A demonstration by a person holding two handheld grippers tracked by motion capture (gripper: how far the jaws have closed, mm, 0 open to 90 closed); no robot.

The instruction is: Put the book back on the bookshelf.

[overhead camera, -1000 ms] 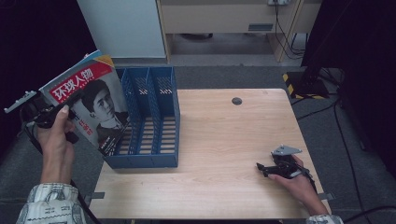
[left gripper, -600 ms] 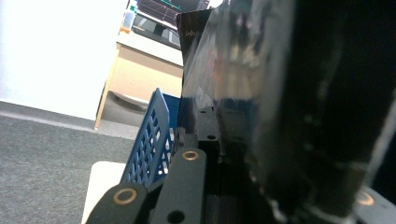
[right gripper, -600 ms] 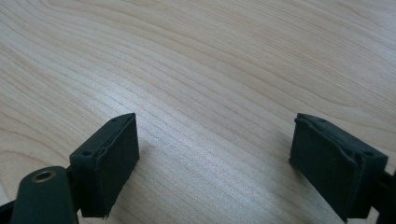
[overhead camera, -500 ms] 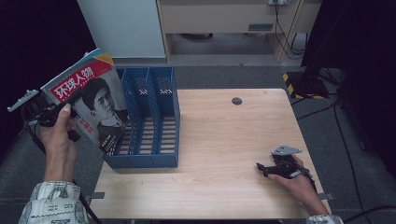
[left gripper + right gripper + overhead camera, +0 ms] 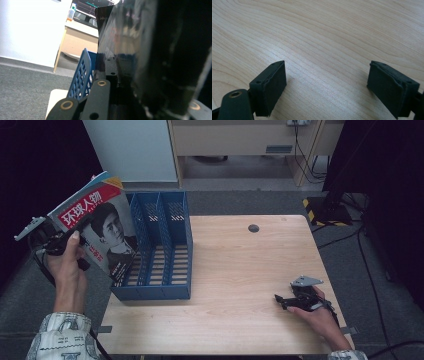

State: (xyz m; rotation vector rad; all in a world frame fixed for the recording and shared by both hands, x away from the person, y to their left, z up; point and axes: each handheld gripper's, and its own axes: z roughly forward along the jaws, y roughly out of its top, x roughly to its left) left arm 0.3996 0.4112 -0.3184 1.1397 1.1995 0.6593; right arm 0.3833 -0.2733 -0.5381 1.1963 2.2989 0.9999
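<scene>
A magazine (image 5: 102, 227) with a red title band and a portrait on its cover is held upright and tilted, just left of a blue three-slot file rack (image 5: 165, 265). My left gripper (image 5: 75, 247) is shut on the magazine's left edge, off the table's left side. In the left gripper view the glossy dark magazine (image 5: 150, 50) rises between the jaws, with the rack's lattice wall (image 5: 81, 75) beyond. My right gripper (image 5: 281, 301) rests low on the wooden table (image 5: 240, 270) near its front right corner. Its jaws stand open over bare wood (image 5: 327, 82).
A small black round spot (image 5: 253, 228) sits near the table's far edge. Behind the table stand a white cabinet (image 5: 130, 150) and a wooden desk (image 5: 235, 140). Cables and a yellow-black striped base (image 5: 320, 210) lie on the floor at right.
The left hand with the magazine has drifted slightly right, toward the rack. The right hand has not moved.
</scene>
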